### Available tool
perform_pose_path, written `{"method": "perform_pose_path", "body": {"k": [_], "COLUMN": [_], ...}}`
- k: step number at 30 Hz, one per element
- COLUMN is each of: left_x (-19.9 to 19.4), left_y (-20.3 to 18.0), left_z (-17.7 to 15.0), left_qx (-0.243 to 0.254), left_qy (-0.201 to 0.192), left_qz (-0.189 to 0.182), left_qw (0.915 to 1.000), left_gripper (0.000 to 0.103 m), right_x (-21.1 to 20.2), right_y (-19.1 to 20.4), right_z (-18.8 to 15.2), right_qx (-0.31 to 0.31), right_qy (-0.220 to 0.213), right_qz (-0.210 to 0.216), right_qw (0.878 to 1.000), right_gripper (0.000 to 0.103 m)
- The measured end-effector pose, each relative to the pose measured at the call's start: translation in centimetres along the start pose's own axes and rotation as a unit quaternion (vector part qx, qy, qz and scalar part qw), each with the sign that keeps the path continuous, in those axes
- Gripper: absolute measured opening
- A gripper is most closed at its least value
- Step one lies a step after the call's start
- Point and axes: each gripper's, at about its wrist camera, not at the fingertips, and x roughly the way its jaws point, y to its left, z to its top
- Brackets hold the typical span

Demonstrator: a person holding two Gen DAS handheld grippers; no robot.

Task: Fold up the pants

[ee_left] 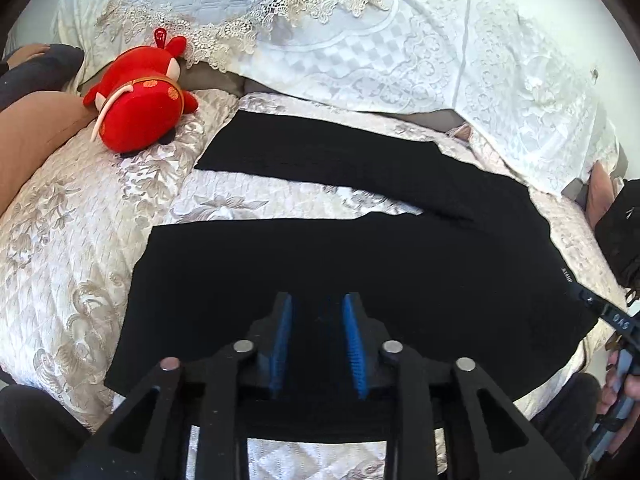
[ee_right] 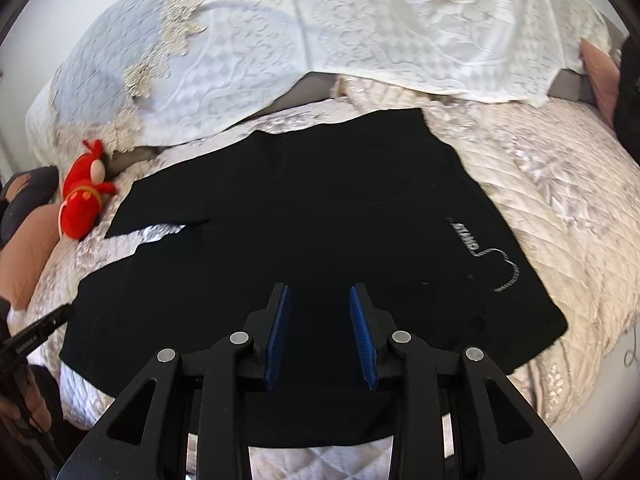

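Black pants lie flat on the bed, both legs pointing left with a strip of quilt showing between them. In the right wrist view the pants show a small white logo near the right waist end. My left gripper is open and empty, hovering over the near leg. My right gripper is open and empty, hovering over the near edge of the seat area.
A red plush toy lies on the floral quilt by the leg ends. A white lace bedspread is bunched at the back. A dark bag sits at the right.
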Motion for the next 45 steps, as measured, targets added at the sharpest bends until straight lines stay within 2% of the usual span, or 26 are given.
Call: {"method": "perform_pose_path", "body": {"k": [5,9,22,36,38,40,45], "left_x": [-0.2,-0.2,0.2,-0.4,-0.2,0.0,0.8], "left_y": [-0.5,-0.7,-1.8,-1.5,-1.5,-1.5,-1.3], "left_z": [0.4,0.6,0.3,1.3,1.6,1.9,2.8], "left_qx": [0.002,0.001,0.015,0.021,0.024,0.027,0.039], "left_qy": [-0.004,-0.004,0.002,-0.014,-0.016,-0.016,-0.011], "left_qz": [-0.005,-0.014,-0.037,-0.022,-0.022,-0.022,-0.025], "left_qw": [1.0000,0.9999,0.9992,0.9995,0.9993,0.9993,0.9989], "left_gripper": [0.032,0.039,0.040,0.040,0.040,0.040,0.040], "right_x": [-0.1,-0.3,-0.4,0.0,0.0,0.1,0.5], "right_y": [0.9,1.2,1.0,1.6,1.8,1.9,2.3], "right_z": [0.2,0.3,0.1,1.0,1.2,1.4,2.3], "right_qx": [-0.011,-0.013,-0.007,-0.015,-0.019,-0.024,-0.043], "right_qy": [0.001,0.000,0.003,-0.004,-0.006,-0.007,-0.007], "right_qz": [0.009,0.011,0.010,0.014,0.014,0.014,0.007], "right_qw": [1.000,1.000,1.000,1.000,1.000,1.000,0.999], "right_gripper": [0.032,0.033,0.033,0.033,0.035,0.044,0.044]}}
